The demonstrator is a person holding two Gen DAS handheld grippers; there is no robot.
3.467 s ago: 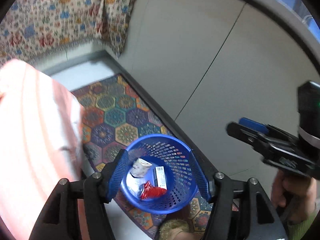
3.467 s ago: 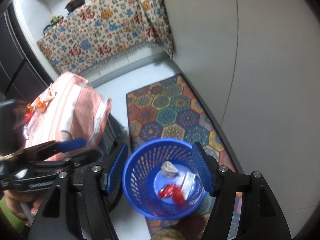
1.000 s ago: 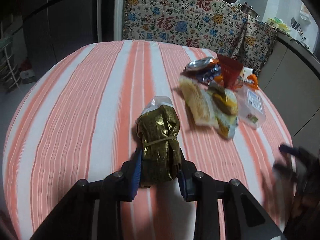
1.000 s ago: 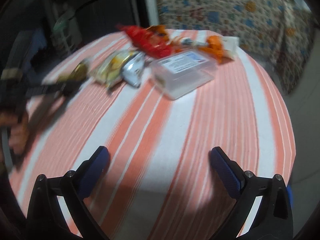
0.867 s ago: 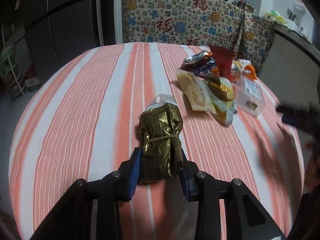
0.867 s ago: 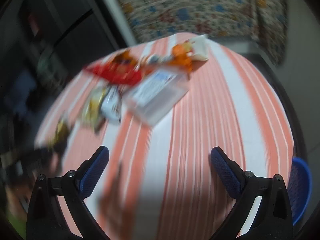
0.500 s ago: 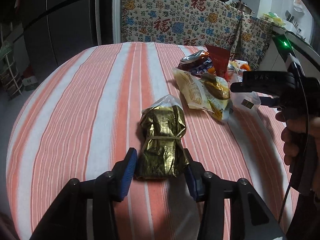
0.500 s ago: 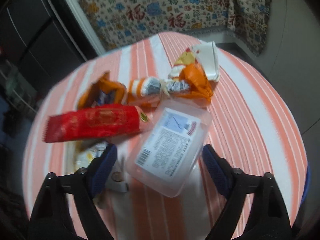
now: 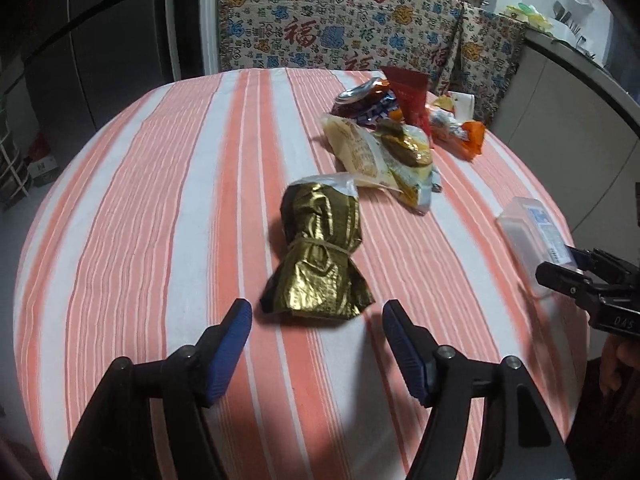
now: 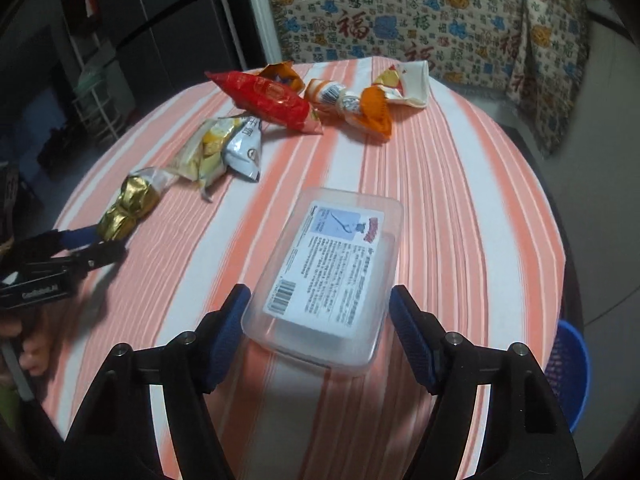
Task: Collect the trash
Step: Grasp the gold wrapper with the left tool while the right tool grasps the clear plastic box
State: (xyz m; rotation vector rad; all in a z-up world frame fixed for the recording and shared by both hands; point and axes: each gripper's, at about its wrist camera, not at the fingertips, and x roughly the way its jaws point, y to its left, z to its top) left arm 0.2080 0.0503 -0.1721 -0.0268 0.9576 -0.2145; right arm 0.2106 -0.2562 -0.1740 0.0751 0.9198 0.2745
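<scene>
the left claw (image 9: 316, 320) is opening, its jaws apart just short of one gold foil packet (image 9: 320, 252), which lies free on the striped bench (image 9: 160, 200). past it a cluster of roughly six wrappers (image 10: 276, 100) sits toward the far rim. the right claw (image 10: 318, 312) stands wide around one clear plastic box (image 10: 332, 264), pads not visibly pressing. the near bench is bare; one blue basket (image 10: 568, 364) stands below the right edge.
</scene>
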